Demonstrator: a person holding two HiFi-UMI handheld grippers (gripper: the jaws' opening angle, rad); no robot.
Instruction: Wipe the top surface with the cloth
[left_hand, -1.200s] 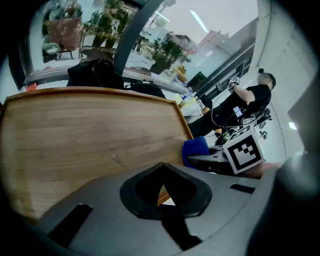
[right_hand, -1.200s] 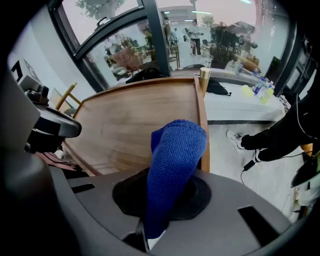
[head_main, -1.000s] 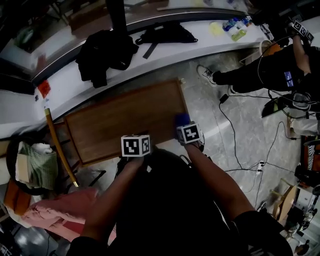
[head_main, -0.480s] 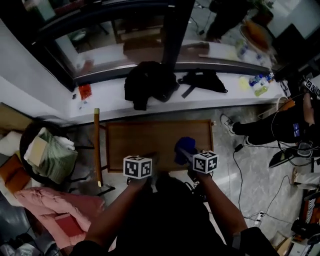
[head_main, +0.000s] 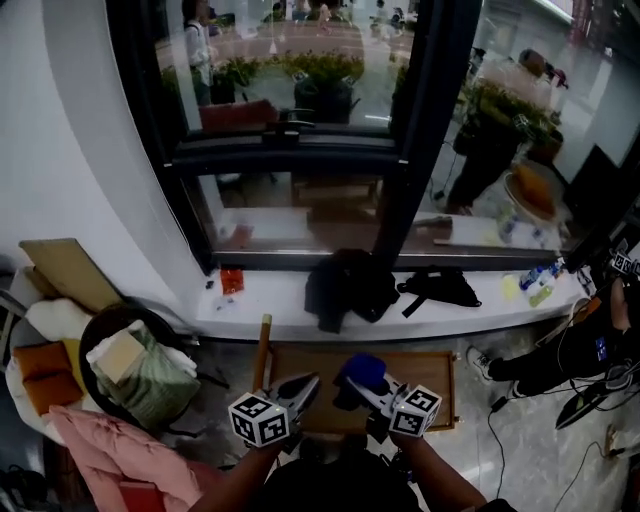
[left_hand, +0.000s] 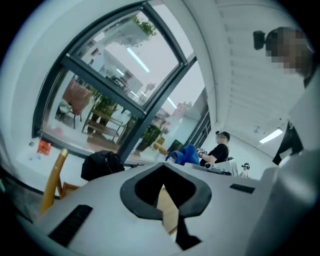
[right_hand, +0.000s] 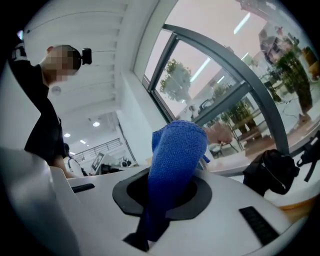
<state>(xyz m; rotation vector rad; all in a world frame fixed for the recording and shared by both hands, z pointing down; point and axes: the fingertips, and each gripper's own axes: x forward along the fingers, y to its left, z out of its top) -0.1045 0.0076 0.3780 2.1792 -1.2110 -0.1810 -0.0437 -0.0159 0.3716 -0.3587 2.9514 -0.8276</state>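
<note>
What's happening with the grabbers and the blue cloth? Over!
Left gripper shut, empty. Right gripper shut on blue cloth, held up off the wooden table. Tabletop looks bare.

Table (head_main: 432, 372) before ledge (head_main: 262, 308) bearing jacket (head_main: 345, 287); over table, left gripper (head_main: 300, 386) left of right gripper (head_main: 358, 388), cloth (head_main: 363, 370) in it.

We hold both forearms forward, side by side, low before our body | left gripper (head_main: 306, 382): jaws drawn together, nothing between them, tips angled up and rightward | right gripper (head_main: 352, 385): jaws clamped on the blue cloth (head_main: 363, 369), tips angled up and leftward | tips near each other, apart
</note>
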